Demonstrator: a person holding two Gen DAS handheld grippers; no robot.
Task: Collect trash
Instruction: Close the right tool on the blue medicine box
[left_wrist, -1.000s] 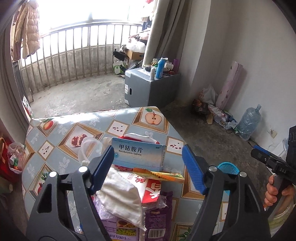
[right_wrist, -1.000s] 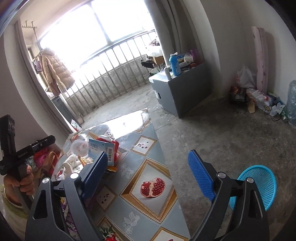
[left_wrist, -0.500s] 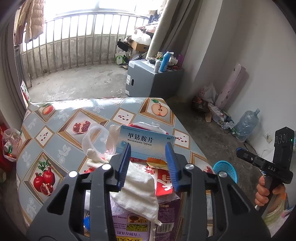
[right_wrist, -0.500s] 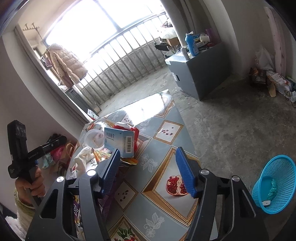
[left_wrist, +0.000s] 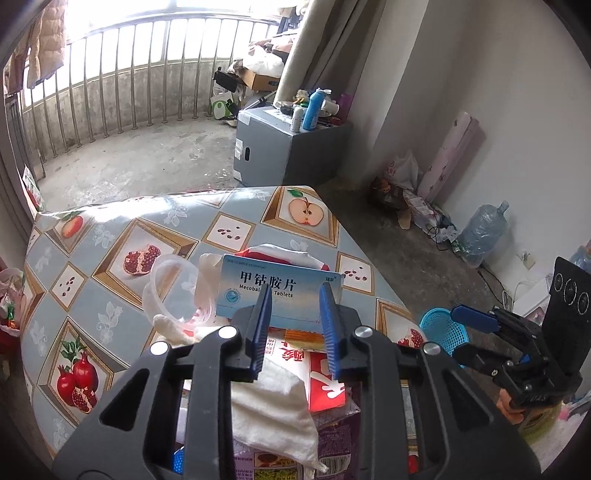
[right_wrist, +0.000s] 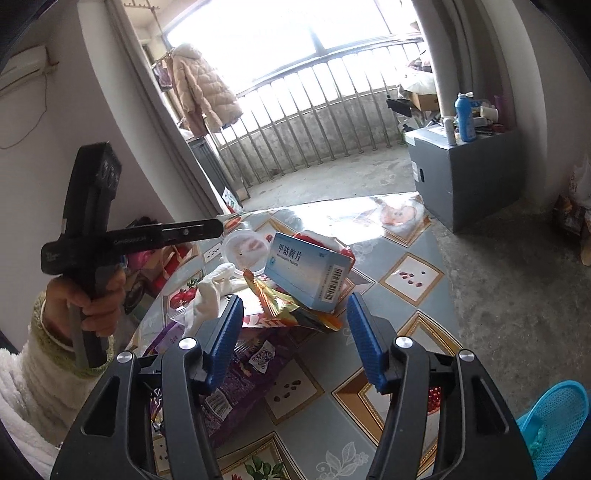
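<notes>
Left gripper (left_wrist: 295, 325): angled down just before the medicine box (left_wrist: 280, 291), jaws closing, clasping nothing.
Right gripper (right_wrist: 295, 336): tilted down near that box, jaws closing, empty.

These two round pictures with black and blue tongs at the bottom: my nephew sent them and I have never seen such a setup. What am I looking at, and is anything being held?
There is no robot here. A person holds a hand-operated two-finger gripper in each hand, and each gripper carries a wide-angle camera looking along its fingers. One picture comes from the left gripper, the other from the right gripper; each view also catches the other tool from the side.

On the fruit-patterned tablecloth lies a heap of trash: a blue Mecobalamin tablet box, a clear plastic cup, a white cloth, a purple snack bag and an orange wrapper. A blue plastic basket stands on the floor beside the table.

Both grippers' jaws are closing, the left towards the box, but neither holds anything.
</notes>
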